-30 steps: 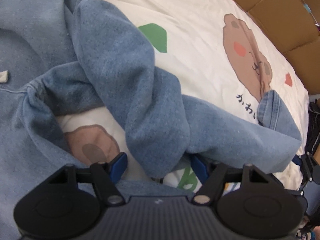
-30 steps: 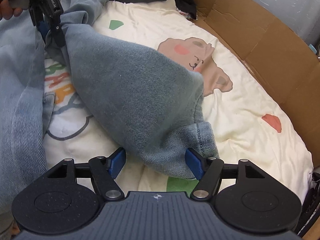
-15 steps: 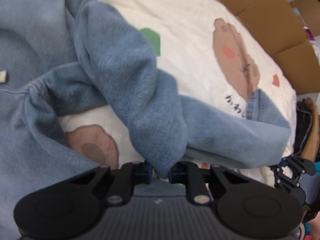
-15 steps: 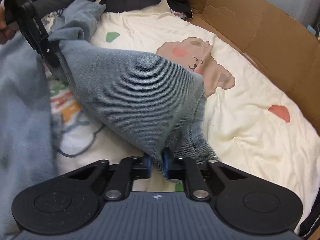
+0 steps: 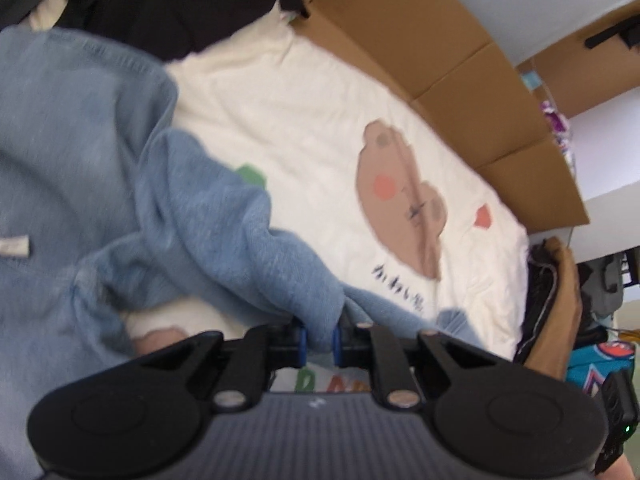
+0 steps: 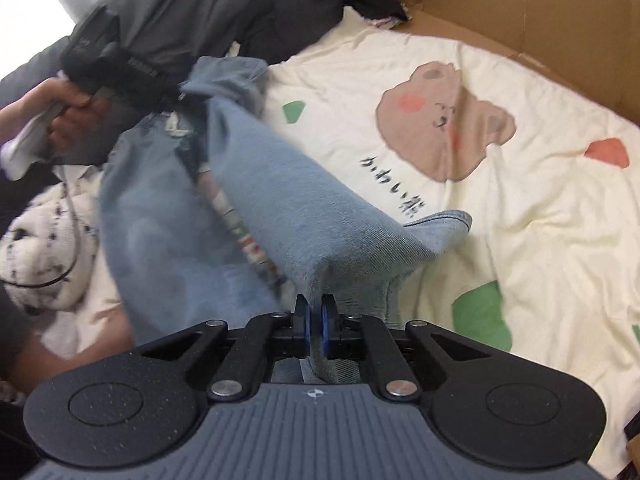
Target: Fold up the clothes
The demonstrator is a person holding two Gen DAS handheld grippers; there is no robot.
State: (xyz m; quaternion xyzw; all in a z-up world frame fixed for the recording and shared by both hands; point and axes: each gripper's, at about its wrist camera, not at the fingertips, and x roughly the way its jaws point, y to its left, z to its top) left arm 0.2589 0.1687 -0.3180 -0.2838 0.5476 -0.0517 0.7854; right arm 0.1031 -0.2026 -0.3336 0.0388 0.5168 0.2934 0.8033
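Stretching between both tongs: jeans

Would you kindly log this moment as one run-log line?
left claw: shut on blue garment | right claw: shut on blue garment | garment stretched between them above cream blanket

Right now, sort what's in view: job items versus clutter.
Job:
- blue denim garment
- left gripper, clamped on the garment
- right gripper, clamped on the garment

Lying about:
- bear-print sheet
- cardboard panels
- dark clothes pile
- spotted white plush
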